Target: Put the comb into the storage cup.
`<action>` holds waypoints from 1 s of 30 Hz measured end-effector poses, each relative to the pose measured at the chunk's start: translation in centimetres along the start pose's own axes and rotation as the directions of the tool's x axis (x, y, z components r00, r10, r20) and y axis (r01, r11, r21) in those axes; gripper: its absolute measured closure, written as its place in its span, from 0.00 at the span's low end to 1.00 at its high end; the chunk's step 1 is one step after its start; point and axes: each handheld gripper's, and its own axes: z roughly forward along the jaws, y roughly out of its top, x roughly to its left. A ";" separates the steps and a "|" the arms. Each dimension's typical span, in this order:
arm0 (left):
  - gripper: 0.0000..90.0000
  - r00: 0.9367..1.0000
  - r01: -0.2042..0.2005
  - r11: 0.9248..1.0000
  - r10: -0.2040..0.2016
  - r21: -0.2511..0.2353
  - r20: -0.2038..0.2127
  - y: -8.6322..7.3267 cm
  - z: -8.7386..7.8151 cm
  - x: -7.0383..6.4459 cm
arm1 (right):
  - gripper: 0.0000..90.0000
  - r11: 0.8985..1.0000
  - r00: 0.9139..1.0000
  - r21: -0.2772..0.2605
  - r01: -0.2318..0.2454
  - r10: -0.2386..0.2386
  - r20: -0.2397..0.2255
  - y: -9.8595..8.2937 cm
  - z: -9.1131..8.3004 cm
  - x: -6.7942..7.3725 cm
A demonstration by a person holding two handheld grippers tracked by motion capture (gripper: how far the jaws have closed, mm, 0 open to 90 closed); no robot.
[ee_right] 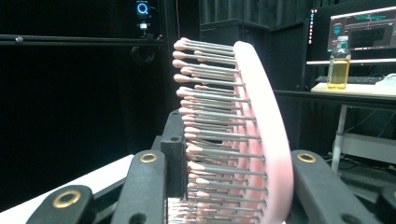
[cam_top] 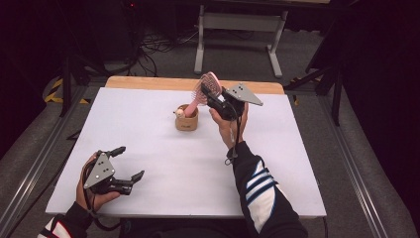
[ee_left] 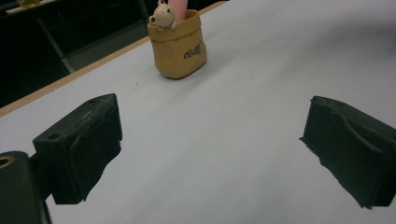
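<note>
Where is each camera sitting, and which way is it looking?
High view: above the person's side, looking down on the white table; forearms and both grippers show.
Left gripper view: rides the left gripper, low over the table, facing the tan cup; its open jaws show.
Right gripper view: rides the right gripper, facing the room; jaws clamp the pink hairbrush.
High and left gripper views share the cup.

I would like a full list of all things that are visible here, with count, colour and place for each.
hairbrush: 1, pink, handle down in the holder, head between the right gripper's jaws
holder: 1, tan, small bear figure on its rim, table centre
table: 1, white top with wooden far edge
bottle: 1, yellow liquid, on a desk behind
monitor: 1, lit, behind the bottle
left gripper: 1, black, open, near-left corner
right gripper: 1, black, clamping the brush head
</note>
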 end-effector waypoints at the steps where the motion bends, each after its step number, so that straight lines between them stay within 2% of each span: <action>1: 0.06 1.000 0.000 1.000 0.000 -0.001 -0.001 0.0 0.0 0.0 | 0.71 1.000 1.000 0.002 0.000 0.000 -0.001 -0.1 0.1 0.0; 9: 0.07 1.000 -0.003 1.000 0.003 0.006 0.000 0.0 0.1 0.0 | 0.71 1.000 1.000 0.019 -0.023 0.023 0.002 -1.2 0.5 0.1; 16: 0.07 1.000 -0.002 1.000 0.002 0.008 0.003 0.0 0.2 -0.1 | 0.71 0.996 0.998 0.050 -0.068 0.068 0.012 -3.3 1.0 -0.2; 22: 0.07 1.000 0.000 1.000 0.000 0.010 0.005 -0.1 0.3 -0.1 | 0.71 0.995 0.996 0.049 -0.090 0.090 0.015 -3.9 1.0 -0.3; 23: 0.07 1.000 0.000 1.000 0.000 0.011 0.004 -0.1 0.3 -0.1 | 0.71 0.993 0.994 0.044 -0.106 0.105 0.014 -4.2 0.9 -0.3; 30: 0.07 1.000 -0.004 1.000 0.004 0.023 0.004 -0.1 0.4 -0.1 | 0.71 0.992 0.993 0.040 -0.121 0.121 0.012 -4.5 0.9 -0.6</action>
